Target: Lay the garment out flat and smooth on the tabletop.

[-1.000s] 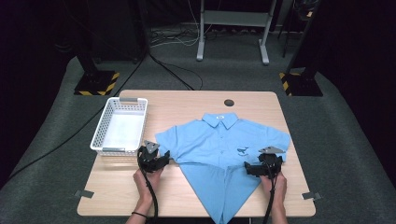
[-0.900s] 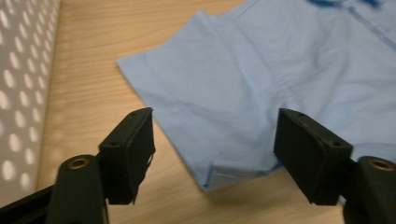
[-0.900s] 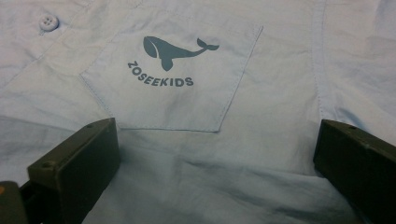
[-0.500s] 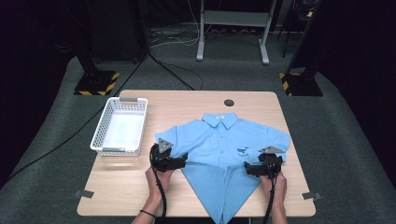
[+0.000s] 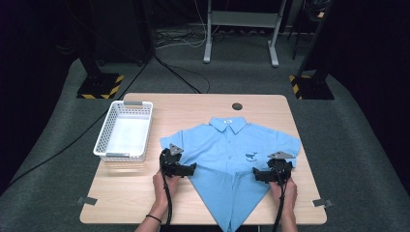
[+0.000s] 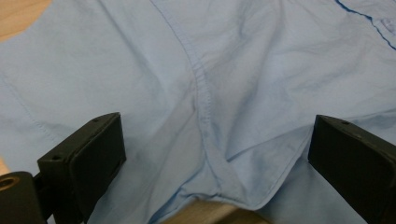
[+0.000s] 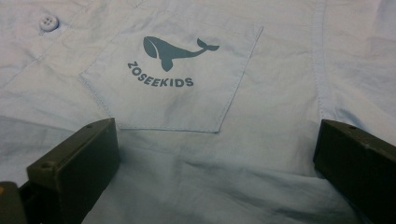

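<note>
A light blue short-sleeved shirt [image 5: 232, 150] lies face up on the wooden table [image 5: 125, 193], collar away from me. Its lower part narrows to a point at the table's front edge. My left gripper [image 5: 186, 169] is at the shirt's left side, below the sleeve, jaws open. In the left gripper view the open left gripper [image 6: 215, 154] straddles a side seam [image 6: 201, 88] and a folded cloth edge. My right gripper [image 5: 263, 174] is open over the shirt's right side. In the right gripper view the open right gripper [image 7: 217, 163] faces the whale-printed chest pocket [image 7: 173, 79].
An empty white plastic basket [image 5: 123, 130] stands on the table's left side. A dark round hole [image 5: 237, 106] is near the far edge. Tape marks [image 5: 87, 200] sit at the front corners. Black stands and cables are on the floor behind.
My left gripper has moved right from the bare table onto the shirt's left side and turned toward the cloth. The right gripper has stayed put.
</note>
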The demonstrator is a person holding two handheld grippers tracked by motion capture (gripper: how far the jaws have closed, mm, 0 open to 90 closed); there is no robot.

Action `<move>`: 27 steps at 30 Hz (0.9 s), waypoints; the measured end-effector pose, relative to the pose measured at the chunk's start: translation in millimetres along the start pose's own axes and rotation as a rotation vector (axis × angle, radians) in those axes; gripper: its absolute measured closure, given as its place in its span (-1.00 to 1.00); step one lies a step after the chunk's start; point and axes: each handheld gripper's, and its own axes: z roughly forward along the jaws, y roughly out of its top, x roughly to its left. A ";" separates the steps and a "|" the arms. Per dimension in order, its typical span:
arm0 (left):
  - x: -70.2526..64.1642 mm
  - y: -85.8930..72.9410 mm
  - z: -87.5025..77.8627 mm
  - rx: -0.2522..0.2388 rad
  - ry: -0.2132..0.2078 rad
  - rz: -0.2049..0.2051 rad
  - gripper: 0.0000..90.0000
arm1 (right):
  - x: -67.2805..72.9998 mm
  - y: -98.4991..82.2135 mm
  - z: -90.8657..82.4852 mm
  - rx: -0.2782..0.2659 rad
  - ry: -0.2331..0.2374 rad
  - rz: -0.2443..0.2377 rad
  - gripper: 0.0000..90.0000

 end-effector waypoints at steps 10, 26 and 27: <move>-9.1 1.0 -20.6 -0.107 0.014 0.005 -0.99 | -5.2 -3.2 -7.8 -0.055 0.034 0.043 -1.00; -46.9 -13.2 -9.9 0.016 -0.011 0.127 -1.00 | 14.0 -21.0 -26.0 -0.089 0.071 0.048 -0.99; -47.7 -13.7 -9.4 0.024 -0.002 0.136 -1.00 | 19.3 -20.3 -22.4 -0.045 0.043 0.018 -0.98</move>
